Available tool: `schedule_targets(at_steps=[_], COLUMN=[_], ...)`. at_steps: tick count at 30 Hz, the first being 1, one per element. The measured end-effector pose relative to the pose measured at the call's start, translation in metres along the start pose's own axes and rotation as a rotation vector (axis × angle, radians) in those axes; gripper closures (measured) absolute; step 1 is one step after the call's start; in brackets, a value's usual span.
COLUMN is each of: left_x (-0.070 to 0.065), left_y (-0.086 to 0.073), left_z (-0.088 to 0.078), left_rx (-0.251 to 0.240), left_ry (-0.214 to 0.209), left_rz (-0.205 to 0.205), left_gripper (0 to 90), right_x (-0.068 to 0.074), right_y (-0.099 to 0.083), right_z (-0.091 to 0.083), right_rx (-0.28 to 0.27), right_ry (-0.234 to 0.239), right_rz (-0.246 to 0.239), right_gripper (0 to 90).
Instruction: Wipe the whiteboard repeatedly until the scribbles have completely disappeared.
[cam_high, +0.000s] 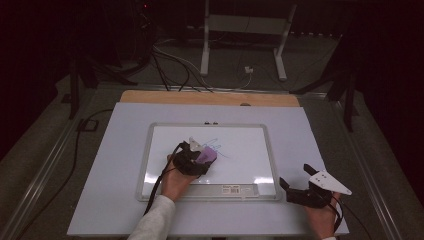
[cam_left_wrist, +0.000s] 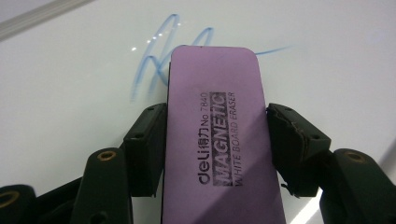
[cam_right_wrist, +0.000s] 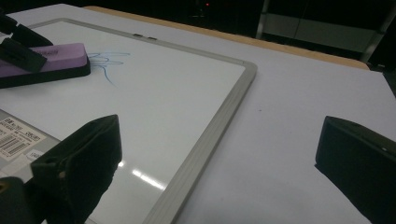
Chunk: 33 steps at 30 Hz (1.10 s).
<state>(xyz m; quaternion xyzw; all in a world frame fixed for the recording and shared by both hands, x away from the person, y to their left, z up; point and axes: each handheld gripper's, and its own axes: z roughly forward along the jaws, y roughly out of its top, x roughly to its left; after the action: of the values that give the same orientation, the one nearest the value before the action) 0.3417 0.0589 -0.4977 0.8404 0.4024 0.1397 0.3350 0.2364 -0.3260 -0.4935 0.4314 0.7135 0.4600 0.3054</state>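
A purple whiteboard eraser (cam_left_wrist: 217, 140) with black printing is clamped between the jaws of my left gripper (cam_left_wrist: 217, 135). It lies flat on the whiteboard (cam_high: 250, 150), its far end touching a blue scribble (cam_left_wrist: 154, 60). From the high view the left gripper (cam_high: 200, 157) sits over the board's middle, the eraser (cam_high: 206, 156) just left of the blue marks (cam_high: 220, 149). My right gripper (cam_high: 295, 182) rests off the board's right front corner, jaws wide apart, nothing between them. Its own view shows the eraser (cam_right_wrist: 51, 60) and scribble (cam_right_wrist: 107, 63) far left.
The whiteboard's grey frame (cam_right_wrist: 215, 126) runs diagonally in front of the right gripper (cam_right_wrist: 219, 154). A barcode label (cam_high: 234, 189) sits on the frame's front edge. A white mat (cam_high: 115, 175) covers the table. Cables (cam_high: 170, 65) and a stand's legs (cam_high: 205, 50) lie on the floor beyond.
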Motion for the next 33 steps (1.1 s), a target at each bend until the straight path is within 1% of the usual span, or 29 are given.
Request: schedule_targets(at_steps=[2,5,7,8,9,10,11,13,14,18,22,24,26,28,29,31,33], left_x=[0.010,0.029,0.039,0.042,0.044,0.044,0.042,0.037,0.033,0.014,-0.005,-0.013,-0.017,-0.016,-0.014,-0.007,0.002], left_y=[0.000,-0.003,-0.004,-0.005,-0.005,-0.005,-0.005,-0.004,-0.003,-0.001,0.002,0.003,0.004,0.006,0.006,0.006,0.006], left_z=[-0.001,-0.004,-0.006,-0.006,-0.006,-0.006,-0.006,-0.004,-0.004,0.001,0.004,0.005,0.006,0.007,0.007,0.007,0.006], left_rx=[0.002,-0.002,-0.001,-0.001,-0.002,-0.001,-0.002,-0.004,-0.004,-0.015,-0.010,-0.010,-0.010,-0.007,-0.005,-0.007,-0.006], left_ry=[0.039,0.096,0.132,0.139,0.139,0.139,0.146,0.119,0.112,0.056,-0.005,-0.036,-0.039,-0.036,-0.027,-0.007,0.028], left_rz=[-0.026,-0.099,-0.137,-0.156,-0.166,-0.167,-0.158,-0.149,-0.139,-0.093,-0.041,-0.011,0.001,-0.004,-0.007,-0.027,-0.053], left_gripper=[41.9,41.9,41.9,41.9,42.0,41.9,42.0,41.9,41.9,41.9,42.0,41.9,41.9,41.9,41.9,41.9,41.9], right_x=[0.000,-0.001,-0.001,-0.001,0.000,0.000,0.000,0.000,0.000,0.001,0.000,0.001,0.001,0.001,0.001,0.000,0.000], right_y=[0.000,0.000,0.000,0.000,0.000,0.000,0.000,0.000,0.000,0.000,0.000,0.000,0.000,0.000,0.000,0.000,0.000], right_z=[-0.001,-0.001,-0.001,-0.001,0.000,0.000,0.000,0.001,0.001,0.000,0.000,0.000,0.000,0.000,0.000,0.000,0.000], right_rx=[-0.001,-0.001,-0.001,0.000,0.000,0.001,0.001,0.003,0.003,0.003,0.003,0.004,0.004,0.004,0.004,0.004,0.004], right_ry=[-0.001,-0.002,-0.002,-0.001,-0.001,-0.001,-0.001,0.000,0.000,0.001,0.000,0.001,0.001,0.000,0.000,-0.001,-0.001], right_rz=[0.003,0.003,0.001,0.001,0.000,0.000,0.001,0.000,-0.003,-0.002,-0.002,-0.004,-0.004,-0.004,-0.003,-0.003,-0.001], right_gripper=[0.9,0.9,0.9,0.9,0.9,0.9,0.9,0.9,0.9,0.9,0.9,0.9,0.9,0.9,0.9,0.9,0.9])
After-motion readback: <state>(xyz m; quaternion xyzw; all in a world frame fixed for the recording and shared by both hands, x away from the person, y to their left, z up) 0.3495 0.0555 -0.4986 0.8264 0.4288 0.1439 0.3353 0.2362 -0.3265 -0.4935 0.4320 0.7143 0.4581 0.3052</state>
